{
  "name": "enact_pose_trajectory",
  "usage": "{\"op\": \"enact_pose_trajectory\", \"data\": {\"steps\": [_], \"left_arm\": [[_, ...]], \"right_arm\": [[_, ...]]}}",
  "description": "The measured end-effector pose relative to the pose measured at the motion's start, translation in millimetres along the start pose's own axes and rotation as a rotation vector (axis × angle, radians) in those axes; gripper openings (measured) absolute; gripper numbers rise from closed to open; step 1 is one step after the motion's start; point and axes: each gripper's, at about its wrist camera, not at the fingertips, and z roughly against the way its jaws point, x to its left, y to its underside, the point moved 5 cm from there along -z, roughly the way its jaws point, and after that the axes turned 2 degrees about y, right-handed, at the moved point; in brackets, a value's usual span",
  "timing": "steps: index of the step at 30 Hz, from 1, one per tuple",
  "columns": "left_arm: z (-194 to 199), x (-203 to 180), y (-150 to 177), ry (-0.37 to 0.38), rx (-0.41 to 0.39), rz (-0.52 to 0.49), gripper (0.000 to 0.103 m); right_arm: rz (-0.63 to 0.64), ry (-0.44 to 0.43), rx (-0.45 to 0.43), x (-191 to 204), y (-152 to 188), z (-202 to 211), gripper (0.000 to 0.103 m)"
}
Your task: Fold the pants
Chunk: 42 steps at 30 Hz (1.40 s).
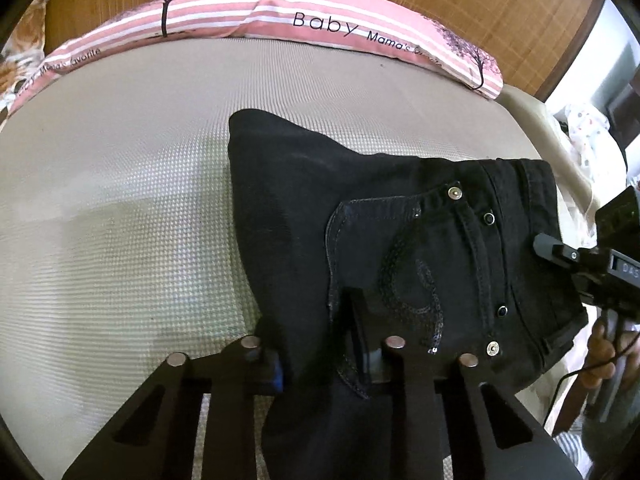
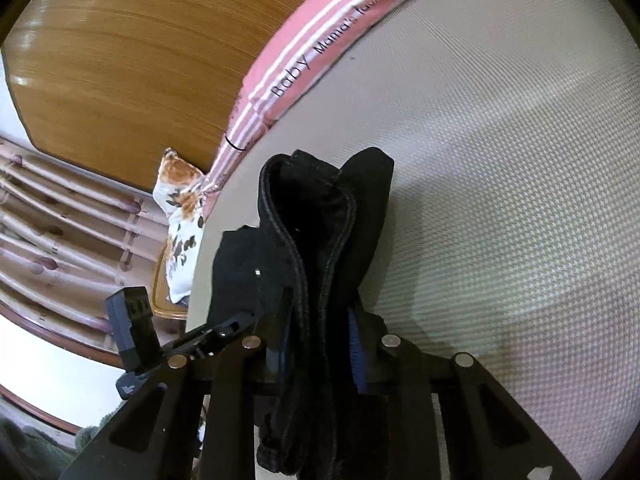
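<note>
Both grippers clamp the black jeans. The left gripper pinches the pocket side; the right gripper pinches the thick waistband over the waffle-textured mattress.

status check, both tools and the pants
Left tool shut on pants. Right tool shut on waistband. Pants folded on mattress. Nothing in the way.

One pair of black pants lies on one beige mattress. Two grippers are beside the pants: the left gripper and the right gripper. One pink striped pillow lies beyond the pants, with one floral cushion past its end. Two silver studs and two dark rivets sit on the pants.
</note>
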Motion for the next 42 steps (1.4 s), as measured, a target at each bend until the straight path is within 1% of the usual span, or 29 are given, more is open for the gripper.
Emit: {"op": "enact_pose_trajectory", "data": {"steps": [3,9,14,18,22,26,29,33,39,40,42], "left_arm": [[5.9,-2.6,-1.0,0.006,-0.012,-0.009,0.019],[23.4,-2.3,-1.9,0.013,-0.051,-0.023,0.017],[43.5,10.3,-4.5,0.011,-0.09,-0.016,0.017],[55.7,32.2,-11.9,0.004,-0.11,0.022,0.017],[63.2,58.9,-24.0,-0.025,-0.129,0.054,0.017],[64.3,85.1,-41.9,-0.058,-0.147,0.053,0.017],[60.8,103.1,-55.4,-0.064,-0.15,0.063,0.016],[54.1,119.8,-67.7,-0.062,-0.147,0.082,0.016],[34.6,131.9,-73.8,-0.039,-0.135,0.101,0.017],[29.0,134.5,-73.9,-0.039,-0.13,0.108,0.017],[18.9,141.4,-72.2,-0.056,-0.118,0.112,0.02]], "right_arm": [[0.0,0.002,-0.013,9.3,-1.3,-1.3,0.022],[-0.001,-0.011,-0.018,27.0,-3.3,-3.7,0.021],[0.005,-0.044,-0.001,43.2,-3.1,-12.9,0.021],[0.005,-0.073,0.018,58.4,-9.1,-31.5,0.021],[0.022,-0.094,0.038,74.8,-17.6,-54.9,0.021],[0.037,-0.111,0.057,90.7,-32.8,-84.7,0.021],[0.033,-0.111,0.067,96.8,-43.9,-104.6,0.021],[0.03,-0.099,0.079,99.2,-56.2,-122.9,0.021],[0.029,-0.054,0.085,93.2,-67.9,-134.1,0.021],[0.037,-0.034,0.084,90.8,-68.9,-136.4,0.021],[0.073,0.045,0.075,83.4,-68.5,-141.0,0.022]]}}
